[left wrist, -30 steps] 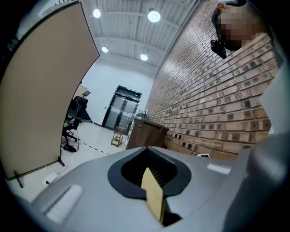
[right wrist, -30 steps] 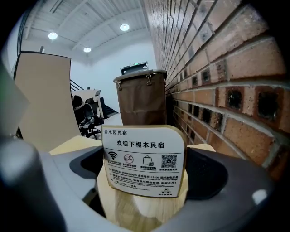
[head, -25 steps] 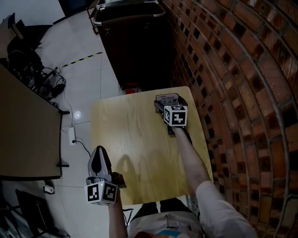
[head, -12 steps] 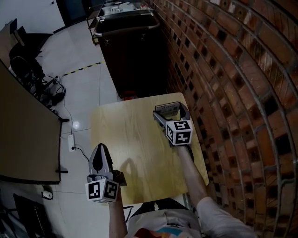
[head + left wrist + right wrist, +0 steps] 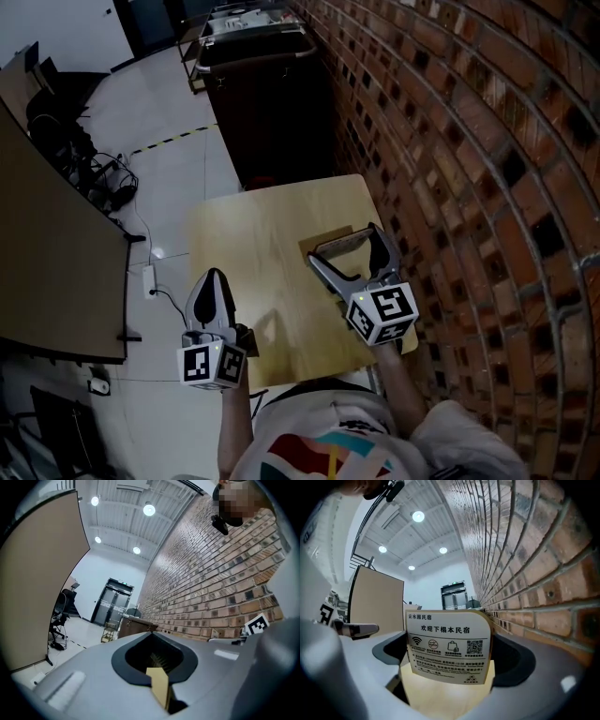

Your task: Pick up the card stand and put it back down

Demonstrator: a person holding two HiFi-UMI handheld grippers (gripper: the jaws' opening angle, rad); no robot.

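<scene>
**While the right tongs carried the stand, the left sat idle**

As the right tongs (image 5: pixel 343 241) hung over the near right part of the pale wooden tabletop (image 5: pixel 253 225), they were clamped on the tan wooden card stand (image 5: pixel 447 644), one side on each flank of its base. The white printed card stood upright between them. The right gripper view looked up past the card at ceiling lights, so the stand looked tipped back and, by my reading, clear of the tabletop, close beside the red brick wall (image 5: pixel 450 141).

Over at the tabletop's near left edge, the left tongs (image 5: pixel 215 281) were pressed together on nothing I could name. Only a tan sliver showed in the slit between them.

So the pick-up half looked done and the put-down was the step in hand. That called for levelling the base, lowering it flat onto bare wood, and only then spreading the right tongs. Letting go at a tilt could topple the card.
</scene>
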